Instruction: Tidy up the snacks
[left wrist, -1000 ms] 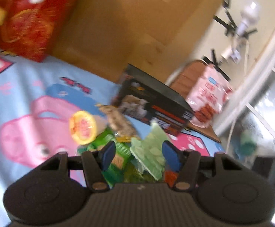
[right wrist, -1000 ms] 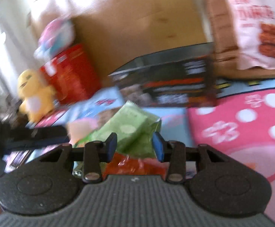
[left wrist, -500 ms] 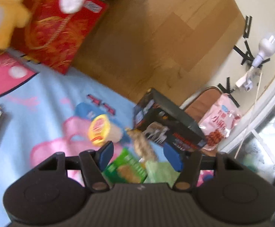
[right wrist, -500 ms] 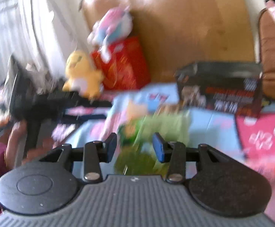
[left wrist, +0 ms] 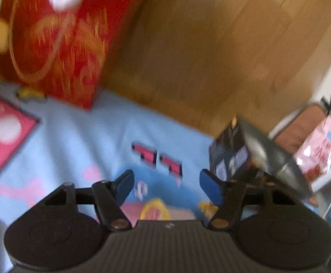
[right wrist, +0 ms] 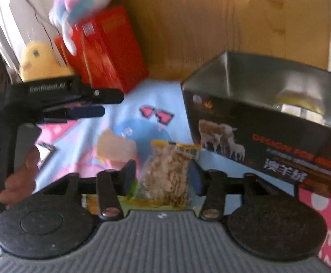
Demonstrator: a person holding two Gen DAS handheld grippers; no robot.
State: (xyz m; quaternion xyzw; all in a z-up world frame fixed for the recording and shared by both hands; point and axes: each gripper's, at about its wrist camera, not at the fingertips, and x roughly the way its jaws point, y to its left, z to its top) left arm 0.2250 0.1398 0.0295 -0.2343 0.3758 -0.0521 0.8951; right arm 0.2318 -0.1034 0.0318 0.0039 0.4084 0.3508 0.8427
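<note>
The left claw (left wrist: pixel 166 187) stood spread above the blue cartoon mat (left wrist: pixel 79 141), with nothing between its blue pads. A round yellow-rimmed snack (left wrist: pixel 154 211) lay on the mat just below the claw, partly hidden by the claw body.

The right claw (right wrist: pixel 163 177) had just been opening; its jaws stood spread. A clear packet of beige flaky snack (right wrist: pixel 167 175) lay between the pads. Whether the pads touched the packet could not be told from the blurred view. A green packet (right wrist: pixel 131 193) showed under the left pad.

The open black box (right wrist: pixel 256 118), printed with sheep, stood on the mat just right of the flaky packet. A pale wrapped item lay inside it.

A red box (right wrist: pixel 106 52), a yellow plush (right wrist: pixel 40 61) and a pink-and-blue plush (right wrist: pixel 81 2) stood at the mat's far edge. A hand (right wrist: pixel 17 166) gripped the left claw's handle.
</note>
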